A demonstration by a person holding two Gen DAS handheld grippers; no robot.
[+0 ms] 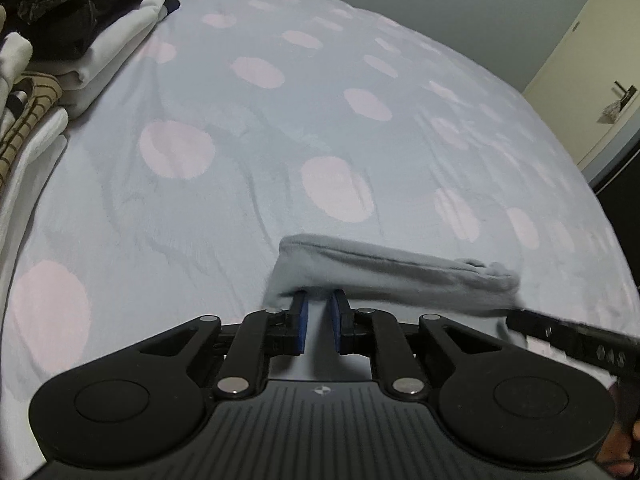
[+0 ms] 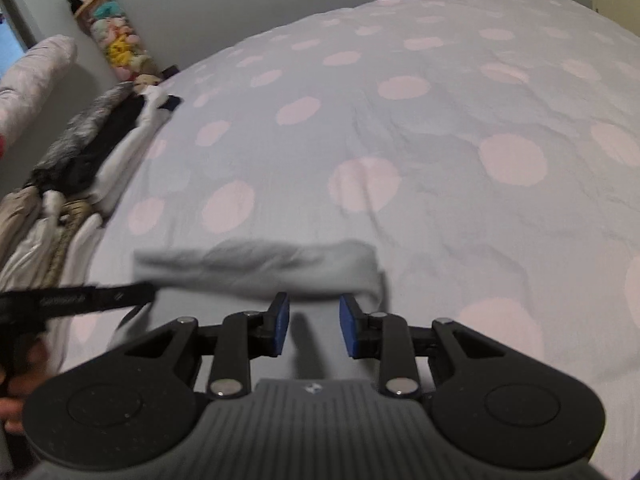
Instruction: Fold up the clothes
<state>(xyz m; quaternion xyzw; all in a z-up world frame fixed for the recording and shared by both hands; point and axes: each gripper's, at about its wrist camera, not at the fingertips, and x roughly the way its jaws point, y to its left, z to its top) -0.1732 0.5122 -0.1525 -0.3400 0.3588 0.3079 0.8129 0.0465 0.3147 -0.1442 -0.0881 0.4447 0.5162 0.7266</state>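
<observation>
A stack of folded clothes (image 1: 92,36) sits upper left on the dotted bedspread (image 1: 320,100). Low in the frame, a small grey garment (image 1: 384,276) lies bunched, so its folding seems unfinished. The left gripper (image 1: 319,306) and right gripper (image 2: 313,312) stand parted at its edge, grasping nothing.

Dim, soft light; fisheye bending, motion blur.
</observation>
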